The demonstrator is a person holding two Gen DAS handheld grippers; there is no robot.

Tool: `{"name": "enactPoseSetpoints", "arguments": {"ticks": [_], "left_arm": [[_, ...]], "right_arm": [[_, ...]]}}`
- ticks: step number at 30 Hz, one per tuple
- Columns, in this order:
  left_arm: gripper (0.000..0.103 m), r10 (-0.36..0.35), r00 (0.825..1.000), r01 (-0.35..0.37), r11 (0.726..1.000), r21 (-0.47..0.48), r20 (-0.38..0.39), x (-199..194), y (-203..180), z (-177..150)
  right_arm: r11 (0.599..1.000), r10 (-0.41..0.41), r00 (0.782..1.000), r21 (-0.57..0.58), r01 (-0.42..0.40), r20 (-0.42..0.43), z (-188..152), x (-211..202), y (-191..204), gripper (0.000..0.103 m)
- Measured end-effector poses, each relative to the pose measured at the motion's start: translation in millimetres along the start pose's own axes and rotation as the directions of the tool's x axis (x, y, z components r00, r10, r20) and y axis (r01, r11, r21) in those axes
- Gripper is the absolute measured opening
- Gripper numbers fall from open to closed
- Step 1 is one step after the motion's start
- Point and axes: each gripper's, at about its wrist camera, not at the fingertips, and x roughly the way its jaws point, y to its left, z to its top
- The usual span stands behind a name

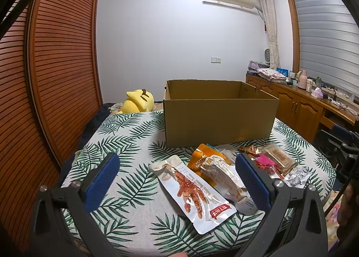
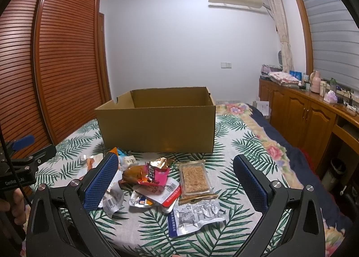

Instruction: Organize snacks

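Note:
An open cardboard box (image 1: 219, 117) stands at the far side of the leaf-print table; it also shows in the right wrist view (image 2: 157, 126). Several snack packs lie in front of it. In the left wrist view a white chicken-foot pack (image 1: 193, 192) and an orange pack (image 1: 208, 160) lie between the fingers of my open, empty left gripper (image 1: 177, 165). In the right wrist view a clear cracker pack (image 2: 195, 178), a pink and gold pack (image 2: 152, 174) and a grey-printed pack (image 2: 197, 214) lie between the fingers of my open, empty right gripper (image 2: 175, 165). The box's inside floor is hidden.
A yellow plush toy (image 1: 138, 101) lies behind the table at the left. A slatted wooden wardrobe (image 1: 56, 73) stands on the left. A wooden cabinet (image 2: 314, 113) with clutter runs along the right wall. The left gripper's body (image 2: 22, 162) shows at the right view's left edge.

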Motion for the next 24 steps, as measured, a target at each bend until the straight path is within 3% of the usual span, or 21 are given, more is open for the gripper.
{"name": "enactPoseSetpoints", "arguments": {"ticks": [12,24], "left_arm": [[0.103,-0.011,1.000,0.011,1.000,-0.006,-0.025,4.4,-0.8,-4.2],[0.103,-0.039,0.988,0.037,0.999,-0.020,-0.147,34.2,0.9,-16.3]], "right_arm": [[1.000,-0.003,1.000,0.000,0.003,-0.012,-2.5,-0.5,-1.7,0.103],[1.000,-0.010,0.997,-0.006,0.009,-0.079,-17.0,7.7,-13.0,0.103]]}}
